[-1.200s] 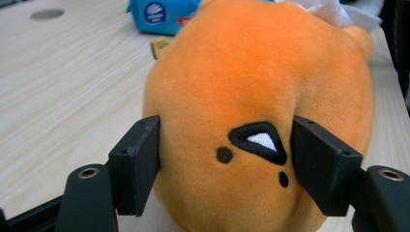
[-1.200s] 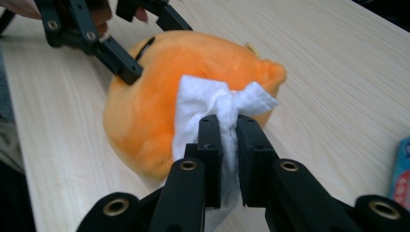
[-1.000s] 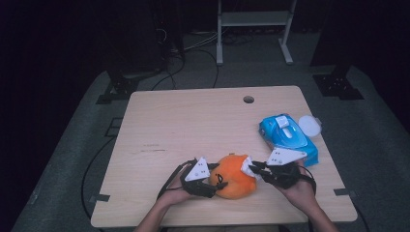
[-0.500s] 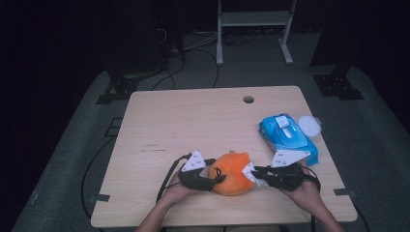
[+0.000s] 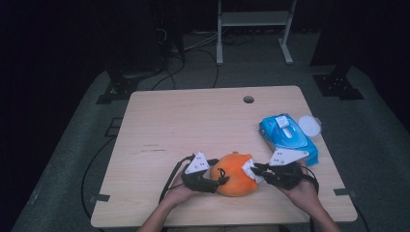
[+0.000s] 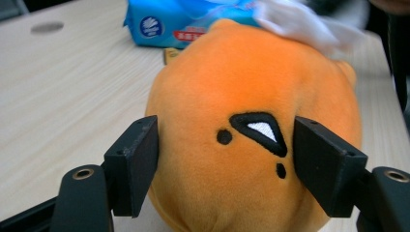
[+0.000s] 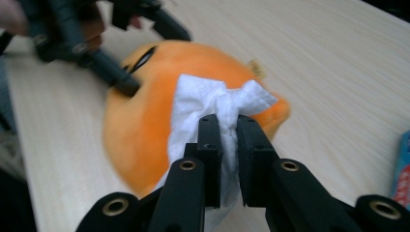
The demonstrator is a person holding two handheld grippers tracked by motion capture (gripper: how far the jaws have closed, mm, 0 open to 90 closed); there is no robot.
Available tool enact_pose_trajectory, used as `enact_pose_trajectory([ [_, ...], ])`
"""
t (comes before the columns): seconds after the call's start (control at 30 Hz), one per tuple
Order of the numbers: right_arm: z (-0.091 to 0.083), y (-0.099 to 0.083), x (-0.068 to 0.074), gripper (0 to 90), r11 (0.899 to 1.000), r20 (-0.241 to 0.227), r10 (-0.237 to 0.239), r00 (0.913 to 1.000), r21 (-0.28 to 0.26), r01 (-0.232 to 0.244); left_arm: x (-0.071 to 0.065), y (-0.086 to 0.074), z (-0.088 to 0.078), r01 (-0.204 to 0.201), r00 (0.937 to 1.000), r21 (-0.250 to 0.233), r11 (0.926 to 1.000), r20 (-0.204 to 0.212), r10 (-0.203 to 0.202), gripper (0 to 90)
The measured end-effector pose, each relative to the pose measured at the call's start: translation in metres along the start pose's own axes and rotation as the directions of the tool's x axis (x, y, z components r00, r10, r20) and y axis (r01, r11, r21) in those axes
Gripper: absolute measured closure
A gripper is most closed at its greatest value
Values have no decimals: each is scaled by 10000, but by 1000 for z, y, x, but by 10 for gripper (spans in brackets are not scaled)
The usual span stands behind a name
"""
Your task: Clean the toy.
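Note:
A round orange plush toy (image 5: 237, 174) with a black-and-white eye lies near the table's front edge. My left gripper (image 5: 220, 180) reaches it from the left. In the left gripper view its jaws (image 6: 225, 145) stand on either side of the plush face (image 6: 232, 96); they have just been opening and no dent shows under the pads. From the right, my right gripper (image 5: 254, 171) is shut on a white tissue (image 7: 212, 101), which rests against the plush (image 7: 140, 125). The left gripper (image 7: 150, 53) is seen beyond it.
A blue pack of wet wipes (image 5: 287, 135) lies at the right of the wooden table (image 5: 193, 125), with a white round lid (image 5: 309, 125) beside it. A cable hole (image 5: 248, 99) sits near the far edge. Dark floor and stands surround the table.
My left gripper has shifted slightly at the plush's left side. The right gripper has stayed with the tissue against the plush.

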State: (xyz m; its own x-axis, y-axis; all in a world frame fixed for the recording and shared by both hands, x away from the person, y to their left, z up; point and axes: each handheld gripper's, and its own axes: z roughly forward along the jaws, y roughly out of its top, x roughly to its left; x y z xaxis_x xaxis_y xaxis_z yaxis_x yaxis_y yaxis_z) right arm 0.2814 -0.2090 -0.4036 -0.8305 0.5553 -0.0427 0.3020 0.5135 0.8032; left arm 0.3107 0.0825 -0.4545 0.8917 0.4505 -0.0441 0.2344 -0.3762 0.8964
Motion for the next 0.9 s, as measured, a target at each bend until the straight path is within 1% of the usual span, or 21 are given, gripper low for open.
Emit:
enact_pose_trajectory([
  [0.07,1,2,5,803,9999,-519,-138,9986,-8,137,3,0,0,376,9992,-20,9993,-141,-376,280],
  [0.13,3,6,12,803,9992,-706,-404,9967,-3,405,5,0,0,605,9980,-23,9982,-194,-606,291],
  [0.17,6,8,16,803,9985,-869,-542,9947,12,545,5,0,0,637,9978,-23,9980,-185,-637,291],
  [0.2,7,9,18,803,9978,-898,-657,9938,36,662,5,0,0,583,9982,-10,9983,-157,-583,294],
  [0.23,8,10,20,803,9969,-777,-768,9940,95,778,4,-1,-1,541,9984,-75,9985,-135,-542,296],
  [0.27,8,10,20,803,9967,-683,-791,9945,111,801,3,-1,-1,357,9993,-88,9993,-48,-357,302],
  [0.33,6,8,15,802,9981,-517,-607,9968,84,612,2,0,-1,131,9999,-108,9999,31,-131,313],
  [0.4,2,4,6,803,9996,-278,-280,9992,63,281,-2,0,-1,-160,9999,-112,9998,62,161,319],
  [0.43,1,2,1,803,9999,-96,-114,9999,36,114,-4,1,-1,-433,9990,-70,9990,110,434,322],
  [0.5,-2,0,-6,803,9998,284,191,9994,0,-191,-10,2,0,-1020,9945,-44,9948,253,1021,327],
  [0.53,-3,-1,-9,803,9993,349,369,9987,-77,-366,-14,3,1,-1350,9902,-1,9908,362,1349,328],
  [0.57,-4,-2,-12,803,9985,389,524,9979,-176,-517,-17,3,2,-1524,9874,-21,9883,433,1523,329],
  [0.6,-3,-2,-12,803,9983,447,555,9975,-205,-546,-20,4,2,-1728,9838,14,9850,490,1725,329],
  [0.63,-3,-1,-12,803,9982,467,574,9973,-190,-566,-22,5,3,-1855,9811,34,9826,562,1851,327],
  [0.67,-1,0,-11,803,9988,439,465,9980,-160,-459,-22,5,3,-1886,9804,45,9820,597,1880,320],
  [0.73,1,0,-7,803,9995,430,292,9986,-102,-288,-19,5,0,-1790,9805,50,9838,827,1780,306],
  [0.77,1,1,-5,803,9998,303,155,9994,-104,-152,-17,6,-2,-1709,9805,40,9853,995,1697,285],
  [0.8,0,1,-4,803,9999,138,26,9999,-117,-25,-14,7,-4,-1395,9842,-19,9902,1096,1389,250],
  [0.83,0,0,-2,804,9998,17,-139,9999,-112,139,-12,9,-4,-1089,9887,-70,9940,1029,1090,201],
  [0.87,-1,0,0,804,9997,-102,-242,9997,-92,241,-10,10,-4,-845,9924,-100,9964,893,850,157],
  [0.9,-1,0,1,804,9995,-192,-303,9994,-36,302,-8,11,-2,-498,9963,4,9988,700,497,105],
])
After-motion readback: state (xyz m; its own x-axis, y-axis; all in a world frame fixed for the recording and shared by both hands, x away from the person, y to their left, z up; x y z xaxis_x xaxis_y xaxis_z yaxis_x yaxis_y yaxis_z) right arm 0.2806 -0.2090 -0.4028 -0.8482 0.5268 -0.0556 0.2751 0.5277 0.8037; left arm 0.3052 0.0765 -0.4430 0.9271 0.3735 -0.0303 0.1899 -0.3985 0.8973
